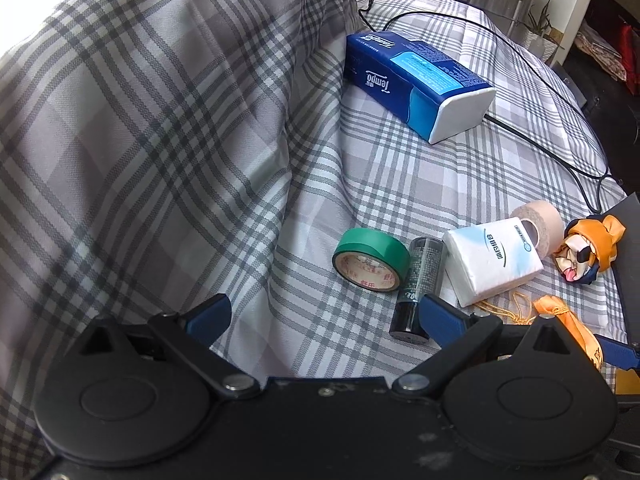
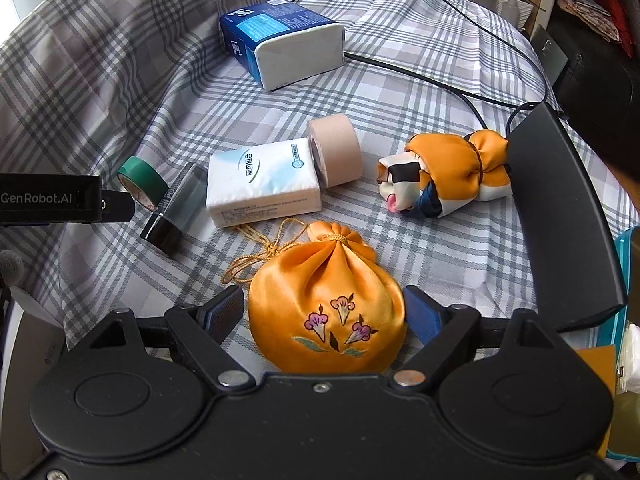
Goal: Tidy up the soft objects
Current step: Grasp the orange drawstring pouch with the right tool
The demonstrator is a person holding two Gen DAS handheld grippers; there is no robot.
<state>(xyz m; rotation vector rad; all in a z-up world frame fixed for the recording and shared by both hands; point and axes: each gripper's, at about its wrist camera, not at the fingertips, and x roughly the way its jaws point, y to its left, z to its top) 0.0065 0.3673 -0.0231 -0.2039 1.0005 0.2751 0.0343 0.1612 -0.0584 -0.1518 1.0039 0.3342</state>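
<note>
An orange satin drawstring pouch (image 2: 326,312) with embroidered flowers lies on the plaid sheet between the open fingers of my right gripper (image 2: 324,312); the pads flank it, and contact cannot be told. A rolled orange patterned scarf (image 2: 444,174) lies further right. A small white tissue pack (image 2: 264,184) sits in the middle and a big blue tissue pack (image 2: 280,46) at the back. My left gripper (image 1: 324,320) is open and empty above the sheet, its right finger near a black cylinder (image 1: 418,288). The white pack (image 1: 492,260) and scarf (image 1: 588,250) show at its right.
Green tape roll (image 1: 372,258), beige tape roll (image 2: 336,152) and black cylinder (image 2: 176,210) lie by the white pack. A plaid pillow (image 1: 140,140) rises at the left. A black cable (image 2: 460,92) crosses the sheet. A black curved panel (image 2: 568,216) edges the right side.
</note>
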